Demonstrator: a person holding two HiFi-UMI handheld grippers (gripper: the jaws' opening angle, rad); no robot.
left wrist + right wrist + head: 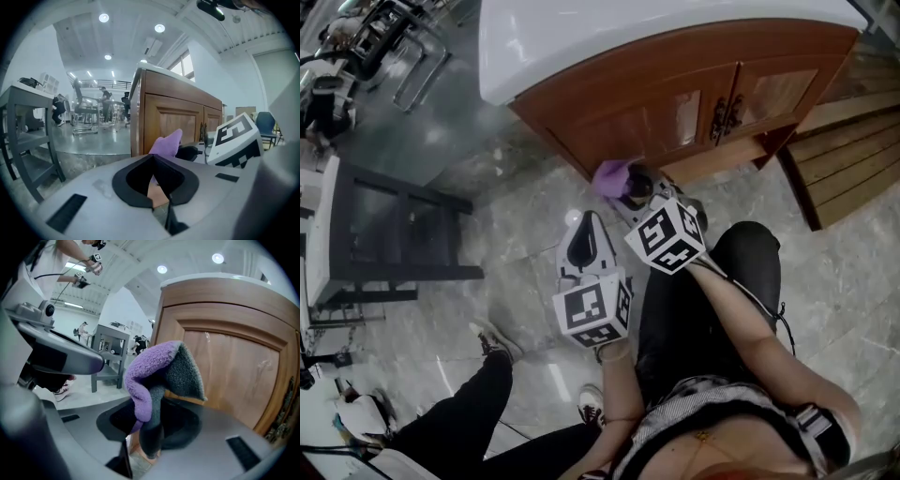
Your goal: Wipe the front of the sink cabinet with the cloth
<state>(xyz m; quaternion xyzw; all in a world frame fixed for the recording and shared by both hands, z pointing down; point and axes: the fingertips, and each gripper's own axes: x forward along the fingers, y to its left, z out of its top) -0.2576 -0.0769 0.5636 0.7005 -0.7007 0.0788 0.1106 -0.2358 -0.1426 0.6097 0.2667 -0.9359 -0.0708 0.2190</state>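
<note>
The brown wooden sink cabinet (675, 103) with a white top fills the upper part of the head view. My right gripper (630, 185) is shut on a purple and grey cloth (610, 174), held close to the lower left corner of the cabinet front. In the right gripper view the cloth (152, 373) sticks up from the right gripper (149, 430), just before the door panel (234, 366); whether it touches the wood I cannot tell. My left gripper (584, 223) hangs beside it to the left, shut and holding nothing. From the left gripper (153, 160) the cloth (168, 142) shows ahead.
A dark grey metal rack (384, 234) stands on the marble floor at the left. Wooden slats (848, 155) lie right of the cabinet. Metal door handles (727, 114) sit at the doors' middle. Another person's leg and shoe (492, 342) are at the lower left.
</note>
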